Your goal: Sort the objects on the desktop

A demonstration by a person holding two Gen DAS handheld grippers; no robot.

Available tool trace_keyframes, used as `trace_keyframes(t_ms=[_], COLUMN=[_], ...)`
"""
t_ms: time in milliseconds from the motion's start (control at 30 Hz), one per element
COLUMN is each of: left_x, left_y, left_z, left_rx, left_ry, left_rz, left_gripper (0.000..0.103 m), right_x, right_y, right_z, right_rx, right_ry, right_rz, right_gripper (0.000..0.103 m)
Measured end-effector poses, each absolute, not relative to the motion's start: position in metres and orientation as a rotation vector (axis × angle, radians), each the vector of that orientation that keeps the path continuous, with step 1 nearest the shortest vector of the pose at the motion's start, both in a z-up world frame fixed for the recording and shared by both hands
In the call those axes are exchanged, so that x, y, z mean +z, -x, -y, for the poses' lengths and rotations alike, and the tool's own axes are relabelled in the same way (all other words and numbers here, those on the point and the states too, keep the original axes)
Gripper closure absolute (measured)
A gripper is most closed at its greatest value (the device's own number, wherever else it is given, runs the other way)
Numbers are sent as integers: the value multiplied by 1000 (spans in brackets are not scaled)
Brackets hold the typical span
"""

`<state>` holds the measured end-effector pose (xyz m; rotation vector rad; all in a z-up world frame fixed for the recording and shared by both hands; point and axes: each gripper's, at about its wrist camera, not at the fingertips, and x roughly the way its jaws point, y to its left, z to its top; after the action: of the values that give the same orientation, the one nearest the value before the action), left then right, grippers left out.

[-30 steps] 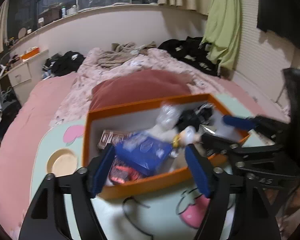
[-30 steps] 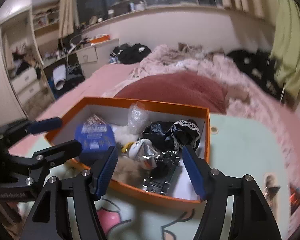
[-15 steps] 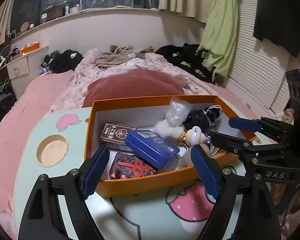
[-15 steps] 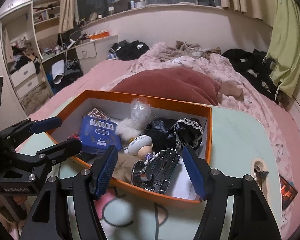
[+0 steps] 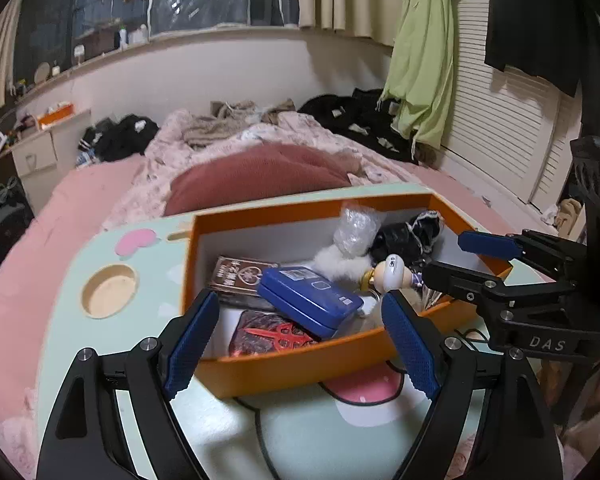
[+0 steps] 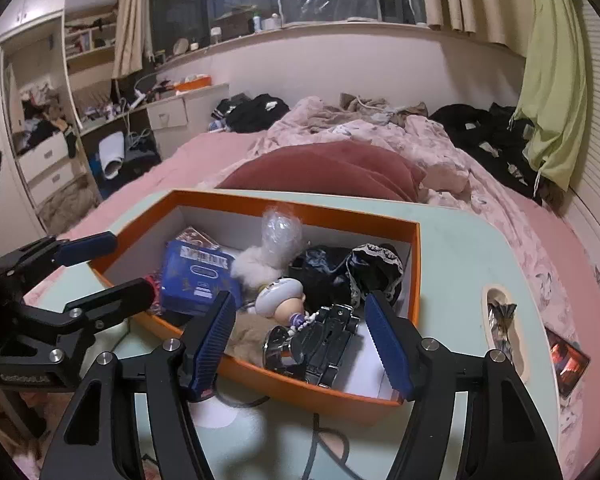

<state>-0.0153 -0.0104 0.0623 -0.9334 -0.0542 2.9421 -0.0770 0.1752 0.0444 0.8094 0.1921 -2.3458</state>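
— Both grippers hang over the near edge of the orange box (image 5: 300, 372). Left gripper (image 5: 300, 344): jaws spread wide and just been widening, nothing between them but the box's front wall below. Right gripper (image 6: 300, 344): jaws apart too, clamped on nothing.

— And where is the box?

— On the pale green table (image 5: 308, 440), which sits over a pink bed (image 6: 204, 156). Inside, toward the left gripper's side, a blue tin (image 5: 308, 300) lies tilted over a dark red packet (image 5: 272, 336), with a brown card box (image 5: 240, 280) behind it.

— On the other side?

— A small white-headed figure (image 6: 280, 298) lies beside a black metal piece (image 6: 324, 340), right under the right gripper. Behind them are a white fluffy tuft (image 6: 252, 266), a crumpled clear bag (image 6: 280, 228) and black lace-trimmed fabric (image 6: 352, 272).

— Anything outside the box?

— A round cup recess (image 5: 108, 296) in the table's left corner. On the right, a slot holds something crinkled, maybe a wrapper (image 6: 500, 320); it's too distorted to be sure.
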Motion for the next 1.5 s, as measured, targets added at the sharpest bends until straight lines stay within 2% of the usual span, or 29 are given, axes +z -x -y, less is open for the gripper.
trace_keyframes(t_ms=[100, 167, 267, 400, 500, 600, 633, 667, 700, 767, 1500], left_x=[71, 71, 64, 44, 29, 13, 7, 5, 4, 1, 4], left_y=[-1, -11, -23, -27, -17, -7, -4, -3, -2, -1, -9], left_z=[9, 8, 4, -2, 3, 12, 13, 12, 11, 9, 7], left_rx=[2931, 2883, 2834, 2801, 2794, 2800, 2806, 2834, 2822, 2802, 2757], left_ry=[887, 930, 993, 1101, 1218, 1371, 1424, 1439, 1443, 1443, 1398], left_rz=[61, 70, 55, 26, 54, 92, 83, 59, 68, 54, 2], left_gripper=[20, 20, 20, 20, 20, 20, 13, 8, 1, 0, 0], right_x=[48, 50, 51, 39, 24, 2, -2, -4, -5, -8, -8], right_y=[60, 43, 18, 10, 17, 33, 34, 33, 34, 37, 33], right_z=[-180, -180, -189, -192, -187, -188, -187, -186, -186, -186, -188], right_rx=[-2326, -2332, -2350, -2300, -2343, -2341, -2351, -2379, -2383, -2382, -2380], right_ry=[-781, -772, -729, -827, -900, -1038, -1052, -1040, -1042, -1048, -1045], right_rz=[-176, -217, -230, -215, -287, -279, -294, -334, -332, -331, -329], right_gripper=[35, 29, 26, 24, 24, 24, 20, 10, 6, 1, 0])
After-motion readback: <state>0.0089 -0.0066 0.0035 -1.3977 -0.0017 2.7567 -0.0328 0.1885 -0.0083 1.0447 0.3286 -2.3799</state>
